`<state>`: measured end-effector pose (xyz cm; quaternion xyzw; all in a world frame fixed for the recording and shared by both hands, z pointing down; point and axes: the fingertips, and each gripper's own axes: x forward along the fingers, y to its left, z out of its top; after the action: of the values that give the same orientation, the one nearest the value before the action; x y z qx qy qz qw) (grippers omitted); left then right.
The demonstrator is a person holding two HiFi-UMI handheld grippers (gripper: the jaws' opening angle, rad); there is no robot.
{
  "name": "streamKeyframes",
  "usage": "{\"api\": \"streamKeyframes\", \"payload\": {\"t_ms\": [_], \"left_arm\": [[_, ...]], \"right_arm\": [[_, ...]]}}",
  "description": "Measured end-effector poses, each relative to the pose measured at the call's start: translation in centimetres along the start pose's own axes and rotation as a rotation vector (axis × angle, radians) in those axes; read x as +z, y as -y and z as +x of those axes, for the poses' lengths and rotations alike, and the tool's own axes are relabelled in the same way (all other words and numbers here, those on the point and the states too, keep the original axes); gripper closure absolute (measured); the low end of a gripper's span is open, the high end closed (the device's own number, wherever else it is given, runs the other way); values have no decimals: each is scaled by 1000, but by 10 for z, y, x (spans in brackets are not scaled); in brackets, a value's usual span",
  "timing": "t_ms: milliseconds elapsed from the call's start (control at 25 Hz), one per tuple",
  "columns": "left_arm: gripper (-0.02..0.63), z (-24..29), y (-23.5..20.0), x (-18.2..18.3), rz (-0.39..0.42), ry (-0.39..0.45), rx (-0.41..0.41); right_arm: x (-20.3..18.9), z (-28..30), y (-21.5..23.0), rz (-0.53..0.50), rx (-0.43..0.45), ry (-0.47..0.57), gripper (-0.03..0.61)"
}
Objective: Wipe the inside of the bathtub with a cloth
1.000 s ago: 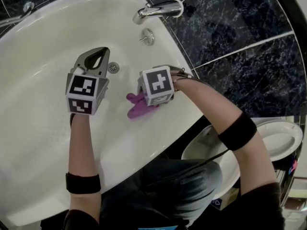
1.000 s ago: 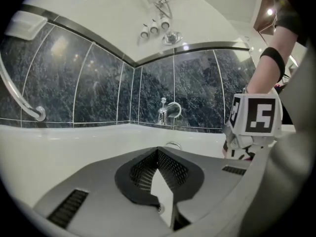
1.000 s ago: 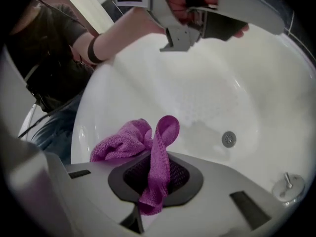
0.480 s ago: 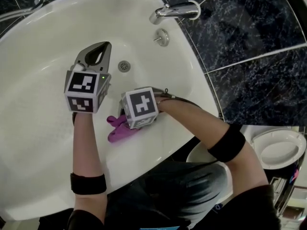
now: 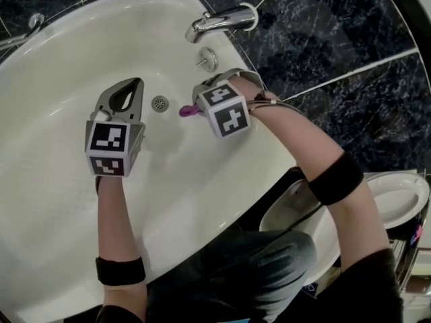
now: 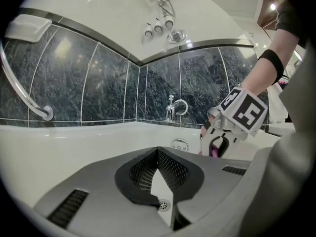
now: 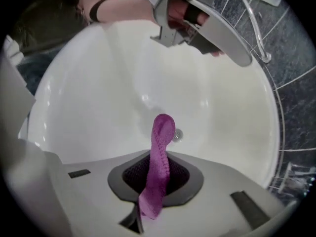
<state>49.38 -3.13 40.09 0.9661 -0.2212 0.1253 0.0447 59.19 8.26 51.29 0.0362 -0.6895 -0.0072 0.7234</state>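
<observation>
Right gripper (image 7: 160,156) jaws, opening slightly, pinch the magenta cloth (image 7: 162,132): a twisted, knit-textured strip poking beyond the tips, its end folded over.

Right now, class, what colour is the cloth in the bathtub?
Magenta-purple. The cloth shows best in the right gripper view.

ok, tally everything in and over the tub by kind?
Grippers: 2 (left gripper; right gripper, its jaws opening with the purple cloth between them)
Cloths: 1
Tub fittings: 3 (faucet, overflow plate, drain)
Bathtub: 1
Total: 7
</observation>
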Motion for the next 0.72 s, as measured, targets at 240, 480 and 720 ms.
{"api": "streamKeyframes", "payload": {"t_ms": [240, 480, 720], "left_arm": [[616, 5, 6, -5, 22, -24, -9], [617, 7, 16, -10, 44, -43, -20], [617, 5, 11, -8, 42, -40, -6]], "right_arm": [[-59, 15, 48, -146, -161, -257, 514], [-82, 63, 23, -161, -47, -391, 514], [-64, 99, -41, 1, 200, -338, 515]]}}
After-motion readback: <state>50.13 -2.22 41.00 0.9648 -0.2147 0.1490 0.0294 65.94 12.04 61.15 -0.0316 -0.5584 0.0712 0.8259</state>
